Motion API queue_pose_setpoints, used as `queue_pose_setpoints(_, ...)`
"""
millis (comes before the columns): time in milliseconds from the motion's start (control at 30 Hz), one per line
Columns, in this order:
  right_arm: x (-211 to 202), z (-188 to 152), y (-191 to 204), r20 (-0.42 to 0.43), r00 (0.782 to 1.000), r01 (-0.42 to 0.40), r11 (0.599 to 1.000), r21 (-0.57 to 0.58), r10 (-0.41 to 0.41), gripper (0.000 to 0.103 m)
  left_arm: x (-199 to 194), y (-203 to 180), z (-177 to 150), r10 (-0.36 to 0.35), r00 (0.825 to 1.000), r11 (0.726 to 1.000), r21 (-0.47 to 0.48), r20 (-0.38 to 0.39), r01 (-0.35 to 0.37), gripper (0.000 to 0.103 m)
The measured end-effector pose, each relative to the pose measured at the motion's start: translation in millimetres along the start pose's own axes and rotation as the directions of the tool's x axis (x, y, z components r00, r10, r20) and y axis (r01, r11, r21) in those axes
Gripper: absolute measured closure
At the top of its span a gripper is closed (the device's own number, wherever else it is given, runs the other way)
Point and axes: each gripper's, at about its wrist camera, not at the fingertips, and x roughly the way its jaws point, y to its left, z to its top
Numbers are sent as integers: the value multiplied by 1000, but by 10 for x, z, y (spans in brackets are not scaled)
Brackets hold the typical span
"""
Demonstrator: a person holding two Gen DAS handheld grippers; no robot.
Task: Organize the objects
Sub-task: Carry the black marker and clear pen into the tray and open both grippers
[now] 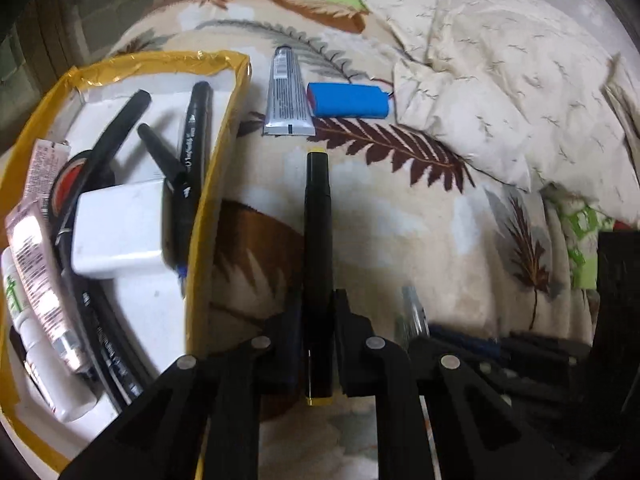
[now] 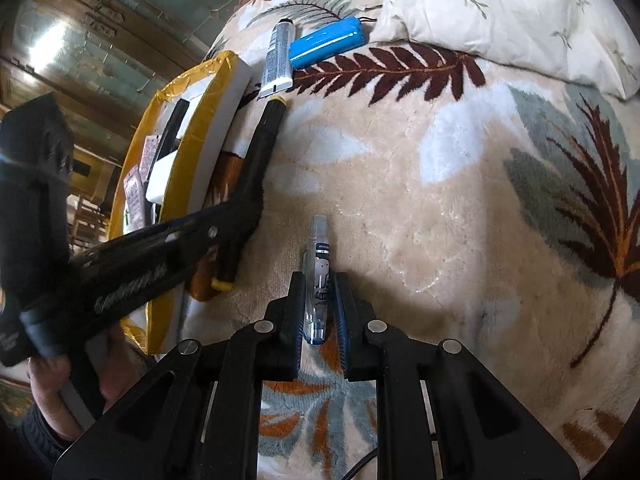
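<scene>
Box (image 1: 224, 152) left on blanket (image 1: 400, 240); marker (image 1: 318, 240) right beside it; tube (image 1: 286, 96), battery pack (image 1: 348, 100) beyond.

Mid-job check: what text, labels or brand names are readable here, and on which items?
None reads with certainty.
Silver tube: dense fine print, too small.
Pink tube in the box: print blurred.
Marker in box: white lettering, unreadable.
Clear pen in right gripper: blue label, blurred.
Left gripper arm: raised lettering, unreadable.

Leaf-patterned blanket (image 2: 420, 184) carries box (image 2: 218, 120), tube (image 2: 276, 60), battery (image 2: 326, 46), pillow (image 2: 500, 12).
</scene>
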Motion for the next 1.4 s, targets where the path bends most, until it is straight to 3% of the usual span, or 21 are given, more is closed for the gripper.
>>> queue_pose_setpoints(100, -1, 1, 22, 1, 1000, 13, 1000, -3, -13, 89, -149, 48, -78, -68, 998, 997, -36, 3, 68, 90)
queue_pose_setpoints(267, 17, -15, 133, -5, 997, 70, 996, -60, -71, 92, -582, 195, -149, -99, 991, 994, -30, 89, 102, 90)
queue_pose_setpoints(300, 10, -13, 158, -4, 998, 66, 996, -63, -67, 92, -670, 262, -148, -87, 991, 995, -37, 106, 92, 90)
queue_pose_setpoints(400, -60, 0, 339, 22, 999, 48, 994, -95, -46, 92, -801, 490, -144, -144, 984, 984, -92, 105, 154, 90)
queue_pose_setpoints(467, -106, 22, 482, 34, 999, 34, 993, -115, -31, 92, -914, 562, -159, -79, 987, 993, -71, 141, 90, 90)
queue_pose_setpoints(667, -208, 194, 977, 90, 996, 0, 984, -176, 16, 92, -1010, 1001, -131, -81, 982, 982, -156, 172, 109, 90)
queue_pose_setpoints(800, -137, 360, 1164, 84, 994, -52, 985, -163, 66, 92, -948, 1267, -1, -53, 987, 979, -185, 153, 81, 90)
queue_pose_setpoints(1000, 180, 600, 1379, 56, 998, -31, 985, -170, 41, 92, -829, 1550, 302, -69, 990, 976, -199, 119, 92, 90)
queue_pose_setpoints(1400, 509, 1151, 1400, 55, 998, 27, 988, -149, -19, 92, -339, 1651, 722, -64, 998, 985, -162, -6, 62, 90)
